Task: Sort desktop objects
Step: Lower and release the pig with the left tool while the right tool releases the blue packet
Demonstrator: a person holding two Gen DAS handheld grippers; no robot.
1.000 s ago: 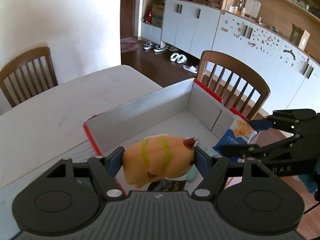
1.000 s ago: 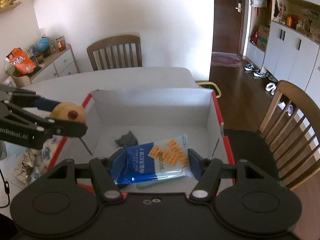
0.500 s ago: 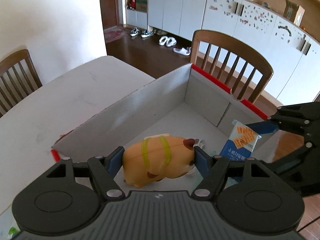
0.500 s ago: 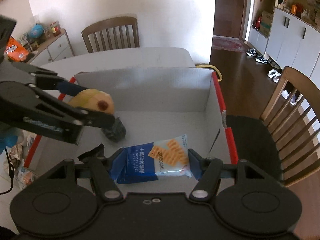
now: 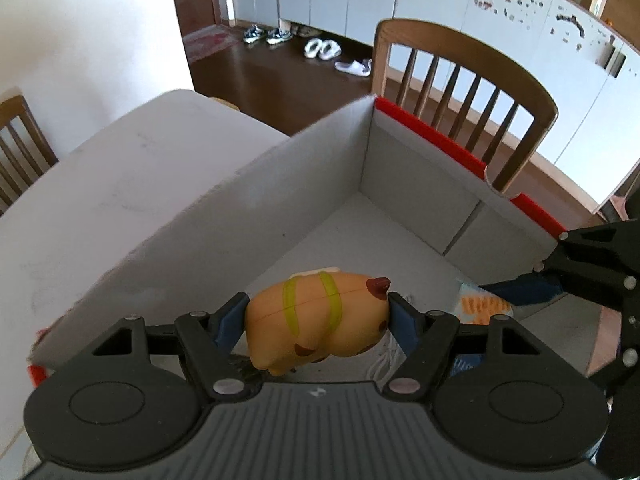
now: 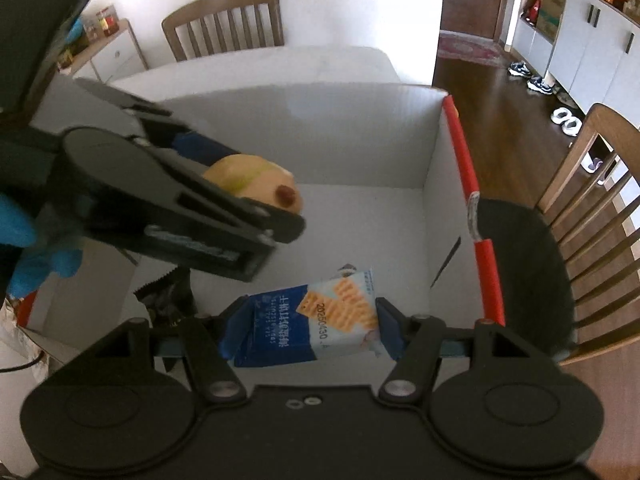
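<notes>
left gripper [image 5: 318, 314]: jaws clenched on the orange animal toy [image 5: 316, 320], pads on its two ends, toy hanging over the inside of the cardboard box [image 5: 404, 196], clear of the floor of it.
right gripper [image 6: 308, 330]: jaws clenched on the blue biscuit packet [image 6: 304, 326], gripped across its width, also held above the box interior and near the right wall.
box contents: a dark crinkly wrapper [image 6: 168, 296] on the floor under the left gripper; something white and stringy [image 5: 386, 354] below the toy, can't tell what it is.
risk 1, collision: both grippers are crowded into the same box, pointing down, close to each other. If both go lower at once, the linkages may clip and knock one grip loose.
risk 2, toy roll: toy is rounded and smooth, held only at its ends. Release from height and it likely bounces or rolls, maybe onto the wrapper or against a wall. Fragile if it's hard plastic.
risk 3, packet: soft pouch, biscuits inside. A tighter squeeze could crack them; a slack hold lets it slide out early.
risk 4, box: light cardboard sitting on the table [image 5: 120, 184] near its edge, chair [image 5: 464, 92] side. A shove on the wall could shift it toward that edge.
call: lower one at a time, release low.
</notes>
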